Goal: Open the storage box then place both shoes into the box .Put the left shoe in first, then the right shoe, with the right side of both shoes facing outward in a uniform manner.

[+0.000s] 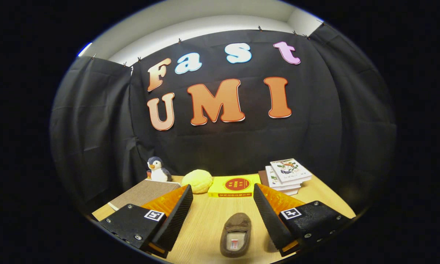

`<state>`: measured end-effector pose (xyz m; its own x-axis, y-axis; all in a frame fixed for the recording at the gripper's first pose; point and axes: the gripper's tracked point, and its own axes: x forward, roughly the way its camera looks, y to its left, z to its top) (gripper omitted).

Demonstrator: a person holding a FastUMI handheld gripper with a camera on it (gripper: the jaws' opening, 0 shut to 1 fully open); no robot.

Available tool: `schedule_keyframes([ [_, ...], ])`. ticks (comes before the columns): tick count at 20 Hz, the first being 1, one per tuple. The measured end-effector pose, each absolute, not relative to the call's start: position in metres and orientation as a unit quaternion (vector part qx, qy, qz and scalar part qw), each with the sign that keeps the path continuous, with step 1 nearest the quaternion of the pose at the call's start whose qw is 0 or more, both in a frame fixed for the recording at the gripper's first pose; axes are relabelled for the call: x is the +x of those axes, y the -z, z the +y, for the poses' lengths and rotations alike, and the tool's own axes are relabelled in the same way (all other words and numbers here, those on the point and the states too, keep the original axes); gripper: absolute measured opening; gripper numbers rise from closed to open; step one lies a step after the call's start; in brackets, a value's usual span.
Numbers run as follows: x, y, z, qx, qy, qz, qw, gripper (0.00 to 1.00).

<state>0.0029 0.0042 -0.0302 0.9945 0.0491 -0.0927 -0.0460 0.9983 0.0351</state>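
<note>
- Gripper [222, 200]: the fingers are spread wide and hold nothing; they hang over the wooden bench [205, 227], one to each side of a single shoe. Such a wide spread would let them come down past the sides of the shoe, though no contact is made yet.
- Shoe [236, 234]: a brown slipper of soft, suede-like cloth with a pale lining and a small tag on the insole. It lies flat on the bench between the fingers, nearer the right one, with its toe pointing away toward the back wall. Whether it is the left or the right shoe cannot be told.
- Brown flat-topped thing [143, 192]: it sits beyond the left finger at the back corner of the bench; it may be the storage box with its lid down, but this is uncertain.
- Background objects, along the far side of the bench: a toy penguin [157, 169] on the brown thing, a yellow bun-shaped ball [198, 180], a flat yellow box [235, 185], and a stack of books [287, 176].
- Stage, as a judgement: an early one, since the shoe lies out on the bench.
</note>
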Motion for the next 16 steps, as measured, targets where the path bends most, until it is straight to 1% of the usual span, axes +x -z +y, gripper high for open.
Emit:
schedule_keyframes([
  [3,0.008,0.053,0.014,0.070,-0.044,0.086,0.993,0.99],
  [9,0.020,0.093,0.047,0.161,-0.110,0.163,0.967,0.98],
  [13,0.032,0.113,0.080,0.233,-0.168,0.209,0.935,0.98],
  [16,0.031,0.142,0.103,0.275,-0.206,0.278,0.897,0.98],
])
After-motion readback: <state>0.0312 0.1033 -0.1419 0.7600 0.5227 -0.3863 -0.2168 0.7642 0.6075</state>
